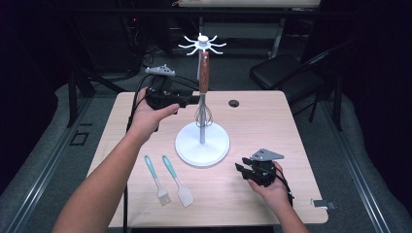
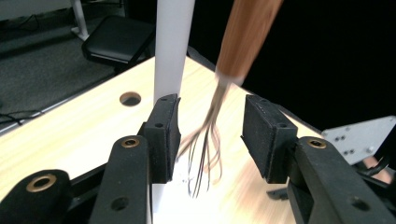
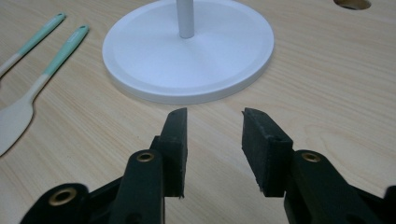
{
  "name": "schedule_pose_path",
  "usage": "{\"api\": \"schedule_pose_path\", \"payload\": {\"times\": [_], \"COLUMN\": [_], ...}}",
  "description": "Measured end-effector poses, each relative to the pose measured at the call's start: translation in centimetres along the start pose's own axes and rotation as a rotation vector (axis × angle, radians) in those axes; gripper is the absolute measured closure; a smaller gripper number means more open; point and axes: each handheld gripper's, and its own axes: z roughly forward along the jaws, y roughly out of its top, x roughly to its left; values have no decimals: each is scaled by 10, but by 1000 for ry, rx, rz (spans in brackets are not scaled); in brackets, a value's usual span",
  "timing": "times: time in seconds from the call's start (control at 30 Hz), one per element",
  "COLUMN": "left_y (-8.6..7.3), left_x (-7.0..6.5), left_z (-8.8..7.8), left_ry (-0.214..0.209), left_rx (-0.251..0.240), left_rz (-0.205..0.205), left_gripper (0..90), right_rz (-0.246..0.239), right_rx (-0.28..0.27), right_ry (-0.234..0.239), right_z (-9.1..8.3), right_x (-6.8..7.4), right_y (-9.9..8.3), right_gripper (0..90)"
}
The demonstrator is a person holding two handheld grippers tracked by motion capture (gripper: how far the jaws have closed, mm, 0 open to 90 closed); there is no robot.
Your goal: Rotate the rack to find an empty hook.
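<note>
A white hanging stand (image 1: 202, 144) with a round base and a hooked top stands mid-table. From its top hangs a whisk (image 1: 204, 73) with a brown wooden handle, its wire head beside the pole. My left gripper (image 1: 197, 100) is level with the wires, jaws open; in the left gripper view the whisk (image 2: 205, 154) hangs just beyond and between the pads of that gripper (image 2: 212, 128), untouched, with the stand's pole (image 2: 173, 46) behind the left pad. My right gripper (image 1: 241, 165) rests low at the front right, open and empty, and points at the stand's base (image 3: 187, 51) from close by (image 3: 215, 140).
A teal-handled brush (image 1: 158, 179) and a teal-handled spatula (image 1: 179, 182) lie side by side at the front left of the wooden table (image 1: 272, 126). A round cable hole (image 1: 234, 103) is behind the stand. A black chair (image 1: 277, 70) stands beyond the far edge.
</note>
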Motion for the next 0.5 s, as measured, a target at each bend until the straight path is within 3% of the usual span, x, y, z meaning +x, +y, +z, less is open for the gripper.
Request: {"api": "schedule_pose_path", "payload": {"times": [0.07, 0.23, 0.37, 0.5], "left_y": [-11, -41, -66, -97], "left_x": [-1, -4, -6, -5], "left_z": [-1, -6, -10, -12], "left_ry": [19, 65, 77, 130], "left_rx": [7, 19, 7, 27], "left_rz": [8, 15, -16, -35], "left_gripper": [552, 553, 553, 552], "right_rz": [-25, -29, -33, -58], "right_rx": [-7, 3, 0, 16], "right_ry": [-10, -4, -12, -10], "right_z": [0, 0, -1, -2], "right_x": [0, -1, -1, 1], "right_y": [1, 2, 3, 4], "right_gripper": [561, 502, 473, 507]}}
